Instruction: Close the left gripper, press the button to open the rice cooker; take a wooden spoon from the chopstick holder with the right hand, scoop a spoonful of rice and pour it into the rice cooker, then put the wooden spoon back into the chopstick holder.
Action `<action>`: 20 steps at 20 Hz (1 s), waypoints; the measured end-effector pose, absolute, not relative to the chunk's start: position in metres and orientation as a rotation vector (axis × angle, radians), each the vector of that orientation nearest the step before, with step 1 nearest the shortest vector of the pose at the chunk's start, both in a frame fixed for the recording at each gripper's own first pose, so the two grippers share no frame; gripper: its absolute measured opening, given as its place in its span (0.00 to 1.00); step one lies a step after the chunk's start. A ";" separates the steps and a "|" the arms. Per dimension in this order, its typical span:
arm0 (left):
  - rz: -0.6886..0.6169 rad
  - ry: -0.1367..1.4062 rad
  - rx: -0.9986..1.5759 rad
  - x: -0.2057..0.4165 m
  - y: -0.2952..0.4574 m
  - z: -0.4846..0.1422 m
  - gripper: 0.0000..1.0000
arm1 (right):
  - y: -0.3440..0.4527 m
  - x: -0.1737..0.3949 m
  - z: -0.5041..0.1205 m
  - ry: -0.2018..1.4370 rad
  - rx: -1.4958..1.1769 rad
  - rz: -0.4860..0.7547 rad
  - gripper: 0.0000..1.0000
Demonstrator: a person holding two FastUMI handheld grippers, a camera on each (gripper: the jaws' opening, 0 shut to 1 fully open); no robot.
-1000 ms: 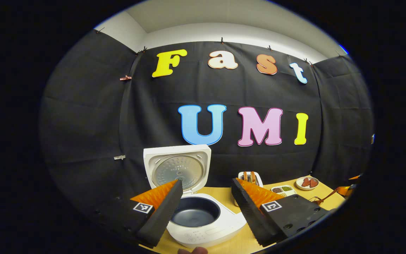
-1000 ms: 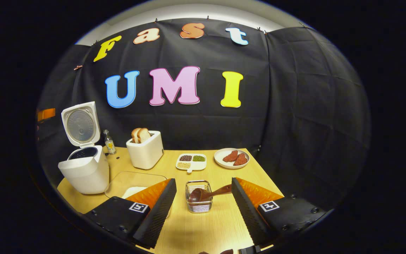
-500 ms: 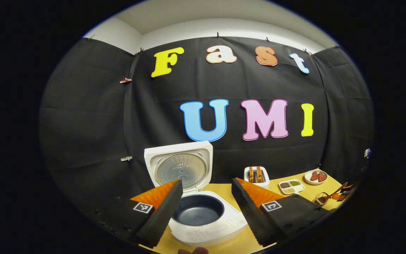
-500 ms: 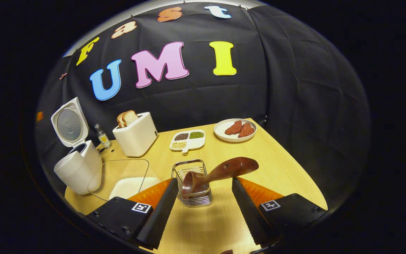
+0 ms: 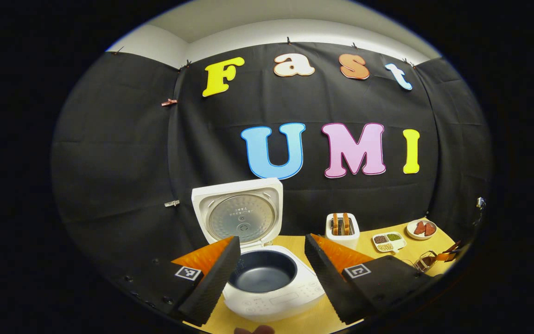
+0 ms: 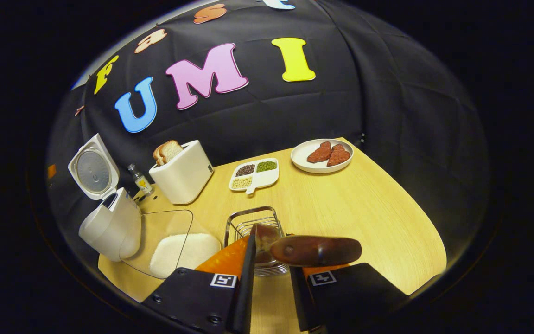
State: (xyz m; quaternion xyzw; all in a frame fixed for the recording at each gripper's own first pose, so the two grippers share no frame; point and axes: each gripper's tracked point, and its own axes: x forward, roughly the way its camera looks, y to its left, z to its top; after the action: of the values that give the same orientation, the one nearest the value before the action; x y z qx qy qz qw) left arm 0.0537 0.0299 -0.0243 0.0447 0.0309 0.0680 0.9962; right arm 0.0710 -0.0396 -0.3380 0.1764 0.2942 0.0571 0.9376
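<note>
The white rice cooker (image 5: 271, 297) stands open with its lid (image 5: 241, 215) upright and its dark pot (image 5: 262, 271) bare. My left gripper (image 5: 271, 243) hovers open just in front of it, holding nothing. In the right gripper view the cooker (image 6: 109, 227) is at the far left. The wooden spoon (image 6: 315, 250) leans out of the wire chopstick holder (image 6: 251, 221), bowl end down inside it. My right gripper (image 6: 271, 253) has its fingers drawn in on the spoon's neck; the handle end juts right over one finger. White rice (image 6: 183, 250) lies in a glass container (image 6: 155, 220).
Along the back of the wooden table (image 6: 364, 213) stand a small bottle (image 6: 141, 180), a white toaster (image 6: 181, 174) with bread, a sectioned dish of grains (image 6: 253, 174) and a plate of meat (image 6: 322, 155). The table edge runs close on the right.
My right gripper has moved down and in over the holder and gone from wide open to shut around the spoon. My left gripper has drawn back slightly from the cooker, still open.
</note>
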 end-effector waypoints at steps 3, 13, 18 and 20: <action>0.143 0.067 0.095 0.051 0.035 -0.026 0.96 | -0.030 0.077 -0.332 0.597 0.305 0.151 0.21; 0.154 0.083 0.076 0.029 0.067 -0.030 0.96 | -0.042 0.103 -0.295 0.549 0.350 0.128 0.13; 0.125 0.074 0.074 0.025 0.085 -0.029 0.96 | -0.048 0.104 -0.251 0.464 0.339 0.080 0.13; 0.109 0.070 0.074 0.026 0.091 -0.029 0.96 | -0.044 0.101 -0.230 0.435 0.370 0.081 0.13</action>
State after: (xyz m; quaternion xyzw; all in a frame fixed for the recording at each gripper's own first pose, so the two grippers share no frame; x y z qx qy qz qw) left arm 0.0260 0.0910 -0.0293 0.0371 0.0351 0.0543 0.9972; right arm 0.1010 -0.0435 -0.2301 0.1827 0.2145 0.0402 0.9586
